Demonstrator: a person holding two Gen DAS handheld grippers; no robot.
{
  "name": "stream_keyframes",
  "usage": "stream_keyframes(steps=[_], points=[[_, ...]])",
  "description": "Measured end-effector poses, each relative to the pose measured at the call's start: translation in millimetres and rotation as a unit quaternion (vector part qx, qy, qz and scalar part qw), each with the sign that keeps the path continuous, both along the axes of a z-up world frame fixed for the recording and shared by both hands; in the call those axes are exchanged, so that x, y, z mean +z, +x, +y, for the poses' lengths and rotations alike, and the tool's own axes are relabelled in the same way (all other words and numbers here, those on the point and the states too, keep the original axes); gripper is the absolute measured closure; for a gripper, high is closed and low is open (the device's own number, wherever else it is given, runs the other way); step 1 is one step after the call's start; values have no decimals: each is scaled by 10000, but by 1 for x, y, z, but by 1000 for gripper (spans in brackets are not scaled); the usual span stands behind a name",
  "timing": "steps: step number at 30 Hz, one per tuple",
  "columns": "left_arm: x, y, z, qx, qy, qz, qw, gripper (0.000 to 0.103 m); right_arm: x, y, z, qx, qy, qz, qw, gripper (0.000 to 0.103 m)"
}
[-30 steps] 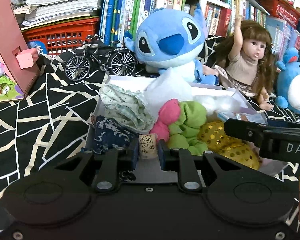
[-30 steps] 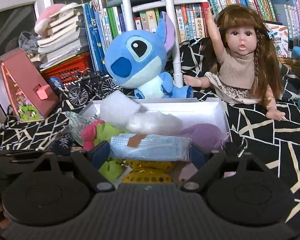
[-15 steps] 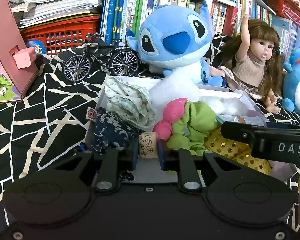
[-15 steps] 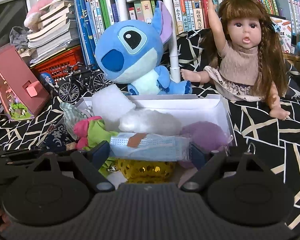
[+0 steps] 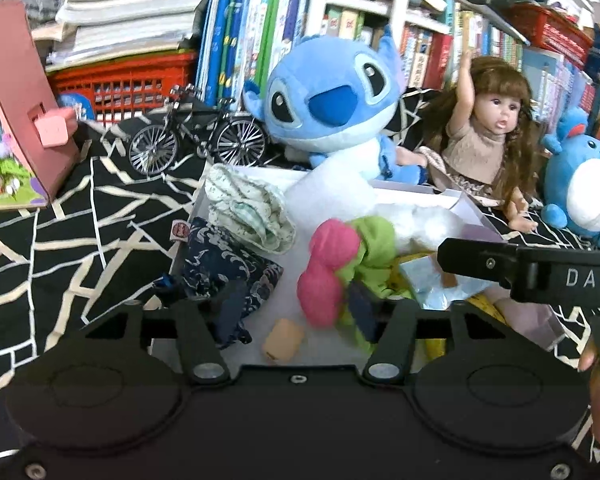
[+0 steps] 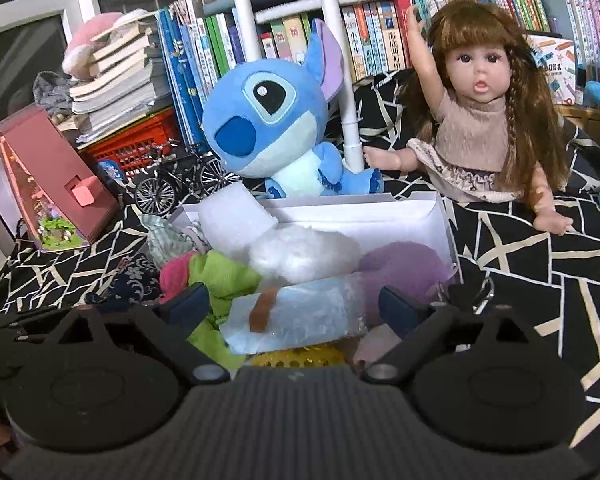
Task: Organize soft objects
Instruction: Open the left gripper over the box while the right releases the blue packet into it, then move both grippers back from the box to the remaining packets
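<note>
Our left gripper (image 5: 296,308) is opening, and the small tan roll (image 5: 283,339) lies loose between its jaws on the floor of the white box (image 5: 412,194), touching neither pad. Our right gripper (image 6: 296,304) is opening too; the clear-wrapped blue packet (image 6: 296,318) rests between its jaws on the gold sequined piece (image 6: 300,356), with a gap at each pad. Around them in the box we see a pink and green cloth (image 5: 348,256), a dark blue patterned pouch (image 5: 228,268), a pale green printed cloth (image 5: 248,212), white fluff (image 6: 304,256), a white foam block (image 6: 236,216) and a purple puff (image 6: 404,264). Behind the box sit a blue plush toy (image 6: 268,120), a doll (image 6: 480,120) and a model bicycle (image 5: 198,136) on the black patterned cloth (image 5: 60,248).
</note>
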State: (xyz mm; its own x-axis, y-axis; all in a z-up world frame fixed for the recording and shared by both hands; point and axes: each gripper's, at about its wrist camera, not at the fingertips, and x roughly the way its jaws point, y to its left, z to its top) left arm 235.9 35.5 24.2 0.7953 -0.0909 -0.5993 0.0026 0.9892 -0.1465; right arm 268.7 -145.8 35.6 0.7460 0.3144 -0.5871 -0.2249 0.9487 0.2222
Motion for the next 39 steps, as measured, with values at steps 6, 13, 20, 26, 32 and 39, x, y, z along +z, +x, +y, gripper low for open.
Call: stream_keyframes(steps=[6, 13, 20, 26, 32, 39], points=[[11, -21, -9, -95, 239, -217, 9994, 22, 10, -21, -7, 75, -32, -200, 9998, 4], [13, -44, -15, -257, 299, -205, 9990, 20, 16, -52, -16, 153, -77, -462, 9988, 2], [11, -70, -18, -468, 195, -215, 9985, 19, 14, -90, -25, 261, -216, -657, 9973, 0], [8, -89, -24, -709, 146, -127, 9973, 18, 7, -119, -30, 292, -490, -787, 9953, 0], [2, -98, -32, -911, 150, -16, 9957, 18, 0, -142, -31, 339, -767, -891, 9925, 0], [-6, -102, -42, -1120, 144, 114, 9935, 18, -8, -157, -34, 339, -827, -869, 9922, 0]])
